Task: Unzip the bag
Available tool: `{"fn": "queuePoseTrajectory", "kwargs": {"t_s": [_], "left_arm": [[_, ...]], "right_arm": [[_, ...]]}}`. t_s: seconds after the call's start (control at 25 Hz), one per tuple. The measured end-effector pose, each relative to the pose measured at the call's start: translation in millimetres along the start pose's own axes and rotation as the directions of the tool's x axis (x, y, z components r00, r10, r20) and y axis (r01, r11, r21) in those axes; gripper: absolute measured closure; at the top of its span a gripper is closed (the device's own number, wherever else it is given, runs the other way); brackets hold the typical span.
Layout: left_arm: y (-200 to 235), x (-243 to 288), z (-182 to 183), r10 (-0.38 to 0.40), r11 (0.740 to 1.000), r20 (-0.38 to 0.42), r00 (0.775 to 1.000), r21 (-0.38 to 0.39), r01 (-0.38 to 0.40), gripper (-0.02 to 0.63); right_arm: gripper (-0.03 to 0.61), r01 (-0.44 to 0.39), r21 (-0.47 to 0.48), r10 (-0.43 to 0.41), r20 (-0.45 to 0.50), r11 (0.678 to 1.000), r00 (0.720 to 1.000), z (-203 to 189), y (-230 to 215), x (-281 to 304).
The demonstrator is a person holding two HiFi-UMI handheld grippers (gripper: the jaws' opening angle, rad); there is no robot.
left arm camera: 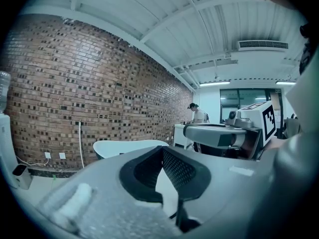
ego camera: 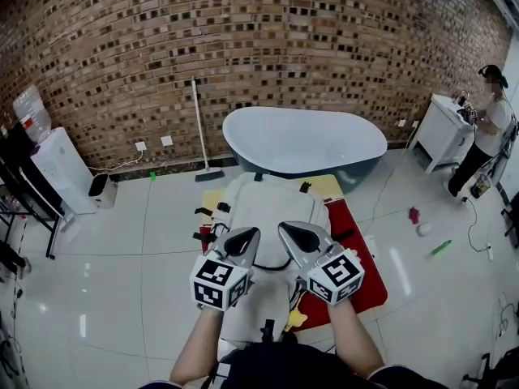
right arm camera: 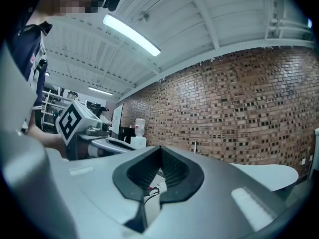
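Cloth bag [ego camera: 272,201] below the claws looked soft, floppy; its zipper pull seemed the spot to pinch. Left claw [ego camera: 243,238] and right claw [ego camera: 295,235] were closed, holding nothing.

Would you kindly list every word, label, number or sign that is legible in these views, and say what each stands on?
No legible words or numbers in any view.
Cubes of the left tool and right tool: black-and-white square markers, patterns, not letters.
Red label on the clear water bottle atop the white dispenser: too small to read.
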State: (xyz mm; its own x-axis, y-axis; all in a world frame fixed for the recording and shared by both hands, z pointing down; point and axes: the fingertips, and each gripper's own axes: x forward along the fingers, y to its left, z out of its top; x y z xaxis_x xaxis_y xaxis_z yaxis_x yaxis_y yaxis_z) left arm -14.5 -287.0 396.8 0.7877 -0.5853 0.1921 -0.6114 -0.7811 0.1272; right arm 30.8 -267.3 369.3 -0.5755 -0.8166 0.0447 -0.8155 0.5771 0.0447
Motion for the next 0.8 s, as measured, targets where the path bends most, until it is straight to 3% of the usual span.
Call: {"fn": "queuePoseTrajectory", "kwargs": {"t_s": [0.8], "left_arm": [[-6.5,8.0,-2.1,-0.001,1.0,-0.004,1.0,-0.004,0.001,0.612]], "right_arm": [[0.574,-0.008,0.023,0.008,0.003,1.0,1.0,0.7,-7.8,-1.9]]}}
